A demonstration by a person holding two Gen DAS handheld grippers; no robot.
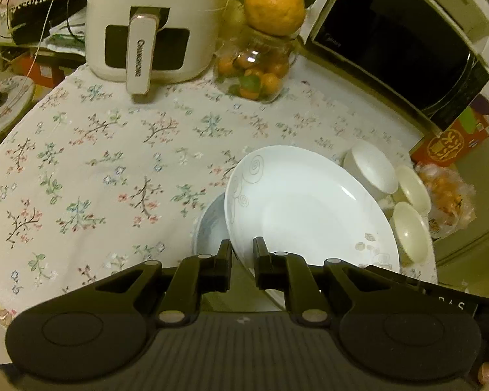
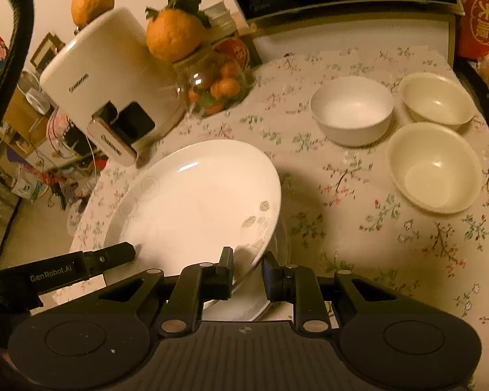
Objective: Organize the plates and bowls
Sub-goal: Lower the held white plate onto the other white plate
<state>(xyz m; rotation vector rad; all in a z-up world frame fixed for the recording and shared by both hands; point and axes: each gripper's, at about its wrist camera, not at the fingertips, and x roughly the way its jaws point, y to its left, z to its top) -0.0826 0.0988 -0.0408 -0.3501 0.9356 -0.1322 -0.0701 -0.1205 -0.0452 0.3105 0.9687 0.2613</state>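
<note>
Between both pairs of jaws I held the round white ceramic plate with grey swirl and leaf prints (image 1: 306, 208), tilted above the floral tablecloth (image 1: 97, 163). My left gripper (image 1: 242, 268) was clenched on its near rim, and my right gripper (image 2: 247, 272) pinched the rim's other side. I judged the two-sided hold kept the wide plate from swinging as I brought it over a second, pale plate (image 1: 208, 224) lying just beneath, probably to stack them. Ahead and right of my right gripper stood three empty bowls: one white ceramic bowl (image 2: 352, 110) and two cream bowls (image 2: 435, 166), apart, not yet nested. Farther ahead, a clear glass jar (image 2: 216, 89) held small oranges, with a large orange perched on top.
</note>
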